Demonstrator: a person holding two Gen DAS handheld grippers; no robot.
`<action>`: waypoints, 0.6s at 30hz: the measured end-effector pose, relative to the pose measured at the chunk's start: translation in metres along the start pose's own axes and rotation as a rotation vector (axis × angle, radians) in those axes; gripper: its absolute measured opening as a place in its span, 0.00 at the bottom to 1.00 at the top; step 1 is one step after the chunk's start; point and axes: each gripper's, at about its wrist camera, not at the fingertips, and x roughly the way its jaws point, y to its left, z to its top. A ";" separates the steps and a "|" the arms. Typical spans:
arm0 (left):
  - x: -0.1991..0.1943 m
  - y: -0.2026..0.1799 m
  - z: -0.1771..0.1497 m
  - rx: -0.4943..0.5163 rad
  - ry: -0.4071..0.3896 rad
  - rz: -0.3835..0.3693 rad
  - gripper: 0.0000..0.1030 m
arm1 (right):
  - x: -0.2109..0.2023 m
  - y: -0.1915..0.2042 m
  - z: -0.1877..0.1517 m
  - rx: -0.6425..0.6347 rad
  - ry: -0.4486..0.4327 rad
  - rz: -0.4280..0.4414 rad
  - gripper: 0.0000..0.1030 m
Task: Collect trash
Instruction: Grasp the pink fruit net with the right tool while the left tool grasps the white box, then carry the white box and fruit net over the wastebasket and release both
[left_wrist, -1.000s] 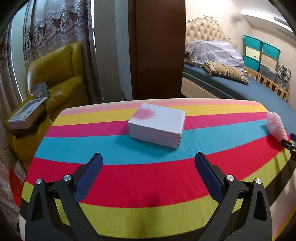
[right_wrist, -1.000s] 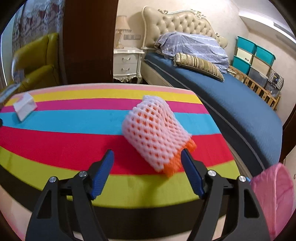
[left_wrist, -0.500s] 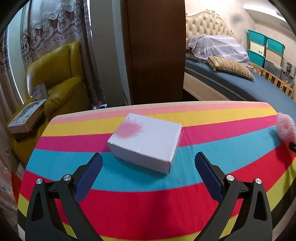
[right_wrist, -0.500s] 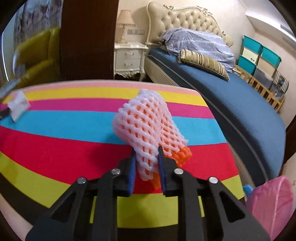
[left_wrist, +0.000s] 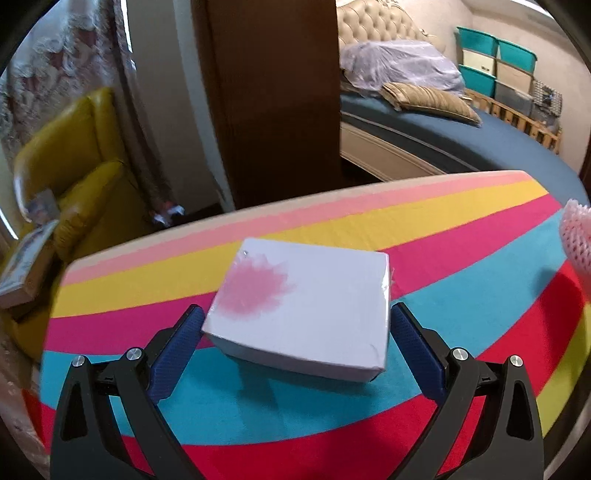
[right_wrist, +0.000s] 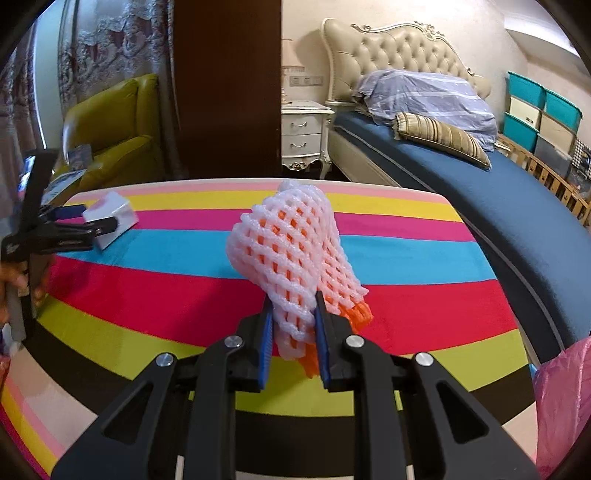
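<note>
- Soft white foam net sleeve (right_wrist: 295, 254) over an orange one, squashed between the right tongs (right_wrist: 293, 325), which pinch its lower end above the striped worktop (right_wrist: 424, 258)
- Smooth white rectangular box (left_wrist: 303, 306), pink blotch on top, lies flat on the worktop between the wide-spread left tongs (left_wrist: 295, 325), pads (left_wrist: 184, 332) flanking it, angled down

A striped cloth (right_wrist: 406, 258) lies under the fingers. Beyond their tips stands a dark wooden panel (right_wrist: 229, 88), with a yellow armchair (right_wrist: 110, 125) to its left and a nightstand (right_wrist: 303, 133) and bed (right_wrist: 517, 206) to its right. Teal bins (right_wrist: 535, 107) are stacked far right.
</note>
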 end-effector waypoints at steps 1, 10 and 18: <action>0.002 0.001 0.000 -0.002 0.008 -0.010 0.92 | -0.001 0.004 -0.002 -0.001 0.004 0.004 0.19; -0.017 -0.008 -0.012 0.003 -0.040 -0.058 0.86 | -0.010 0.027 -0.015 -0.008 0.030 0.041 0.19; -0.060 -0.034 -0.055 0.022 -0.072 -0.066 0.86 | -0.031 0.036 -0.033 -0.011 0.035 0.063 0.19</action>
